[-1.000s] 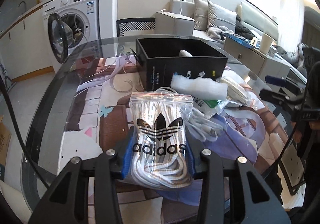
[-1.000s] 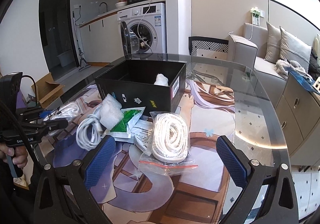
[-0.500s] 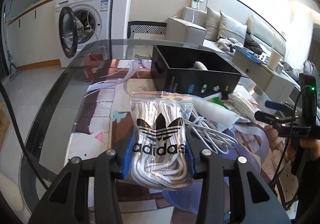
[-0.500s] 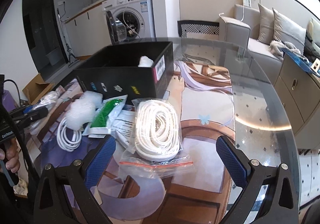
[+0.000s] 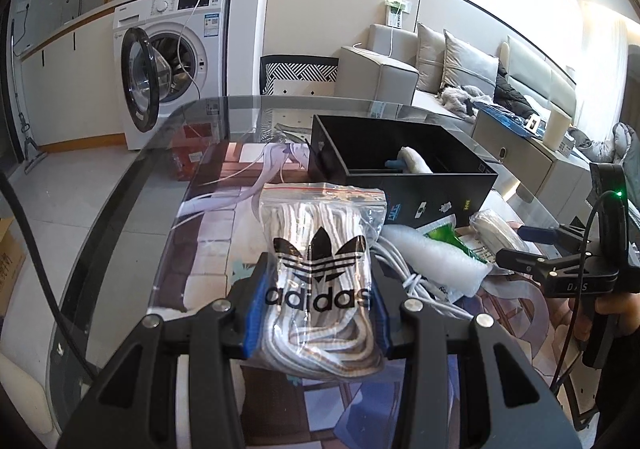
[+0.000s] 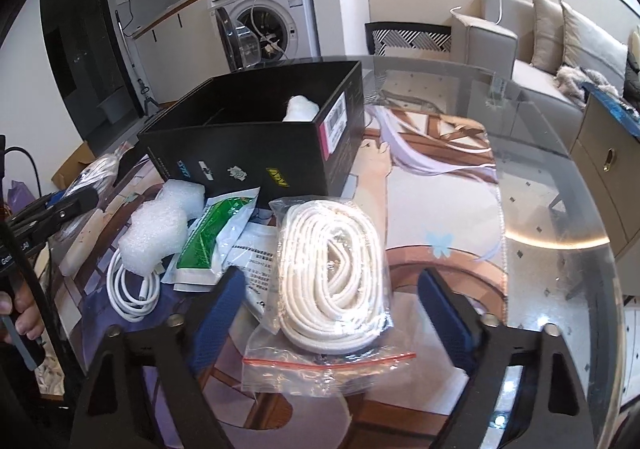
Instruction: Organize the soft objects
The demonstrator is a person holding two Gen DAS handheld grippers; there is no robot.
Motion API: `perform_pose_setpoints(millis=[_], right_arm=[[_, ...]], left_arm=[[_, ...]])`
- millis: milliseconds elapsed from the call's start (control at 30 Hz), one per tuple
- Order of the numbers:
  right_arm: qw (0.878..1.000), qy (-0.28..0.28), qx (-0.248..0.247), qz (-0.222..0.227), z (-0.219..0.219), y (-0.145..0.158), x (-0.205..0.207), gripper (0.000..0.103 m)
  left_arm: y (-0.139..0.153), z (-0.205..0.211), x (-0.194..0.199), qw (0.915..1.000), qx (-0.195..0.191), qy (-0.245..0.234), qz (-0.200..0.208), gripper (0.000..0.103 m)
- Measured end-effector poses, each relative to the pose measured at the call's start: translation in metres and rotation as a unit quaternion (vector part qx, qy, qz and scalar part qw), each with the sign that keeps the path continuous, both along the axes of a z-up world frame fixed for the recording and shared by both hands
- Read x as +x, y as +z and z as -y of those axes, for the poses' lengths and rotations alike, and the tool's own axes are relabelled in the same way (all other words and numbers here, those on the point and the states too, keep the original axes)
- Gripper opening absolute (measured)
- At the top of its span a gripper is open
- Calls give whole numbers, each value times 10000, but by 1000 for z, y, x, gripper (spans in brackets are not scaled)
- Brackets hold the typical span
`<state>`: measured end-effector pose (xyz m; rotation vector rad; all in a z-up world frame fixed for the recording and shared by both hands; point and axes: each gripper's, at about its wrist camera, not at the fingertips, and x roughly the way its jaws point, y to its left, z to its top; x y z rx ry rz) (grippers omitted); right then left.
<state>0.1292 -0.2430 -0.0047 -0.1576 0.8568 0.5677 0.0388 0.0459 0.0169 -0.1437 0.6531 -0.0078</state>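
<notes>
Between blue rubbery pads point(image 5: 256, 313), crinkly clear laces bag point(image 5: 320, 281) sits clamped.

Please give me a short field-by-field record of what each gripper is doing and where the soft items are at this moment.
left gripper: shut on adidas bag of laces, lifted off table
right gripper: jaws just closing, pads either side of bag of white cord, not yet pressing
black box: open, one white item inside
glass table: foam piece, white cable, green packet
</notes>
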Motion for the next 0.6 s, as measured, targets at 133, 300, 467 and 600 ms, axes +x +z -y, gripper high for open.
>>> perform_pose_setpoints(millis=[133, 300, 467, 600], right_arm=[[9999, 52, 67, -67, -2, 0, 3, 75], [9999, 53, 5, -146, -5, -3, 5, 53], [10000, 50, -18, -49, -4, -1, 0, 39], [10000, 64, -52, 37, -2, 4, -8, 38]], left_arm=[[1, 1, 3, 10000, 29, -13, 35, 42], [1, 2, 5, 10000, 45, -43, 51, 42], [2, 4, 6, 9999, 47, -82, 50, 42], [4, 6, 6, 9999, 44, -93, 106, 42]])
